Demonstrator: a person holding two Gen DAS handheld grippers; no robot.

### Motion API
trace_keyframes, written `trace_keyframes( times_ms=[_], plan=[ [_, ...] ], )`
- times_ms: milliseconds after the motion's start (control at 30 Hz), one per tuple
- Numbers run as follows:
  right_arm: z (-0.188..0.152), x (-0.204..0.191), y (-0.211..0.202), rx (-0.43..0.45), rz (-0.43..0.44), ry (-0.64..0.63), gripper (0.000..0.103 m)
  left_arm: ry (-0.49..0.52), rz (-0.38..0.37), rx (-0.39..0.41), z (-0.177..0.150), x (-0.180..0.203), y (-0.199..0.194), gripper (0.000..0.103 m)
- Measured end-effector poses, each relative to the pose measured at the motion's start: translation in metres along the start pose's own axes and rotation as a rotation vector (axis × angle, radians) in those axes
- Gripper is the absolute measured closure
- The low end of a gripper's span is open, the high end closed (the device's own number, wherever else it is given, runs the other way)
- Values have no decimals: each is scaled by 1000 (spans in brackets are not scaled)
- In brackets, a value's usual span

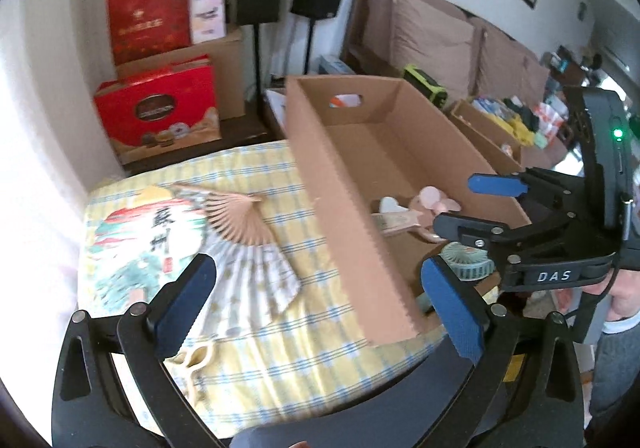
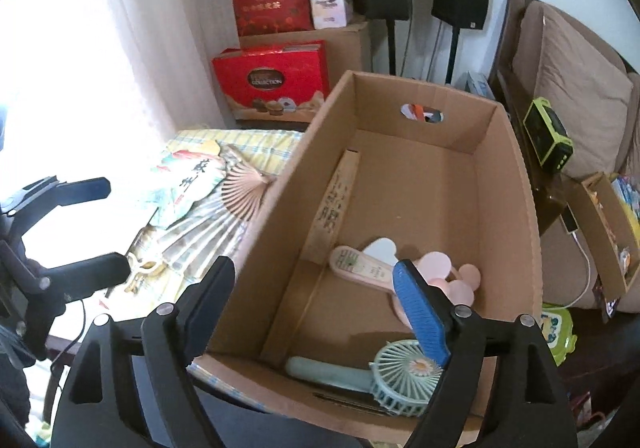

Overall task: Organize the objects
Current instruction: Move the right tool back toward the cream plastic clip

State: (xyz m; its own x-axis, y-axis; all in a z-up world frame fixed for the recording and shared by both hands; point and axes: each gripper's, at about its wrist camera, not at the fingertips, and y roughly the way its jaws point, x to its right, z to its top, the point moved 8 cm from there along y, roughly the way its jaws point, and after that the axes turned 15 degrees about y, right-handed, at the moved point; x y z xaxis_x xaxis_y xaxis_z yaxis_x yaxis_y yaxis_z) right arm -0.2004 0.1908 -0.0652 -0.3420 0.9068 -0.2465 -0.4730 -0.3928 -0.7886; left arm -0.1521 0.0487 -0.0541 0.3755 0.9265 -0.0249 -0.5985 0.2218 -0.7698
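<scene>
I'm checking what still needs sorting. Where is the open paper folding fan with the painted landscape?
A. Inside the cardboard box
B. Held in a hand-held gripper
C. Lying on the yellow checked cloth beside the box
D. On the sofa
C: the open paper folding fan lies spread on the yellow checked cloth, outside the brown cardboard box.

Matt cardboard box [image 2: 504, 184]; paper fan [image 1: 192, 232]

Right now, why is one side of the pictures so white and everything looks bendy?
Right wrist view: window light behind the curtain washes out the left side. Left wrist view: the left edge glares too, and the open paper fan looks soft. Both views: the fisheye lens curves the cardboard box.
</scene>
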Motion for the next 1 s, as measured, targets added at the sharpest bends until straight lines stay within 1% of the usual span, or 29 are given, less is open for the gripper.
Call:
trace_keyframes(
  times_ms=[233,367,433,633,700,833,1000],
  plan=[
    [2,-35,-2,14,51,-30,18,-48,70,1,-25,-41,-22,0],
    [-2,-57,1,-3,92,-59,18,-43,116,-30,-52,-63,-30,0],
    [-4,-66,5,-11,105,-73,18,-69,140,-49,-70,-79,-32,0],
    [-13,-95,22,-47,147,-96,18,-189,152,-93,-123,-118,-31,0],
    [-18,-105,28,-62,158,-107,18,-207,154,-109,-139,-124,-29,0],
    [-27,-127,41,-87,179,-131,18,-239,157,-133,-163,-133,-23,0],
    [-45,-152,63,-138,200,-147,18,-291,155,-142,-185,-144,-20,0]
  ],
)
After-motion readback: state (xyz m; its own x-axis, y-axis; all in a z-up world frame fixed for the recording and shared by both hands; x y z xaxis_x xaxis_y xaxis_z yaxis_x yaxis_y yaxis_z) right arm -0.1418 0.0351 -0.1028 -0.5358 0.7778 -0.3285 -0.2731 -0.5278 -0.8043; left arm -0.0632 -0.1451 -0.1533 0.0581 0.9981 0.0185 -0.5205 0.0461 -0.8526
